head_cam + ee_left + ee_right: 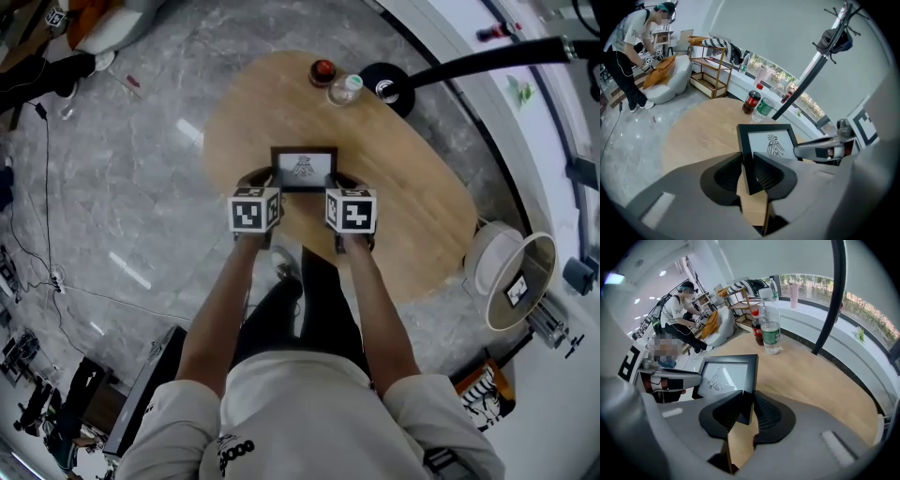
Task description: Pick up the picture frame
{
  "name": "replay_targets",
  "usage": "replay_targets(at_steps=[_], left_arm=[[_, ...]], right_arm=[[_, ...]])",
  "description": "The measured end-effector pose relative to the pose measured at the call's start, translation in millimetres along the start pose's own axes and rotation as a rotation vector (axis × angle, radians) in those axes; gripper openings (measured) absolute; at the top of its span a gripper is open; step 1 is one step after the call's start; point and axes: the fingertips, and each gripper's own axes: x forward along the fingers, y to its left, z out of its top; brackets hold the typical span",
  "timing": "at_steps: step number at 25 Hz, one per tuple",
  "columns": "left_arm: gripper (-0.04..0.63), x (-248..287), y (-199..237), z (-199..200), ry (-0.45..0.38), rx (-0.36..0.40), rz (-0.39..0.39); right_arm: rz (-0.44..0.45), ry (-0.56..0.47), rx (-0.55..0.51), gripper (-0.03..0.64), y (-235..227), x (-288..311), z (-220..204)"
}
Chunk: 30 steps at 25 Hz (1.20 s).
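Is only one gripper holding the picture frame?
No, the left gripper pinches the picture frame at its left edge and the right gripper pinches its right edge.

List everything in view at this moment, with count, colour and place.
picture frame: one, black, held over the table
table: one, light wood, oval, under the frame
cola bottle: one, dark, red cap, table's far end
clear bottle: one, green label, beside the cola bottle
stand: one, black, by the table's far edge
other person: one, white top, background
left gripper: one, grey, shut on the frame's left edge
right gripper: one, grey, shut on the frame's right edge
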Motion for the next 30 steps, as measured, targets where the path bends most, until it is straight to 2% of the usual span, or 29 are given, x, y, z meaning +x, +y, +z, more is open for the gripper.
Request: replay_targets(at_steps=[11,17,23,30], left_arm=[[0.089,-97,-35,21,-0.138,0.06,0.006],[0.087,-155,-39,32,-0.211,0.064,0.02],[0.086,-223,-48,39,-0.315,0.068,0.025],[0.086,-297,-56,41,-0.438,0.088,0.042]], right_arm=[[-0.015,-0.139,-0.068,0.08,40,-96,13],[0.021,-0.201,-0.113,0.083,75,-139,21],[0.07,-0.276,-0.189,0.086,115,-196,27],[0.084,-0.378,-0.271,0.086,159,-254,29]])
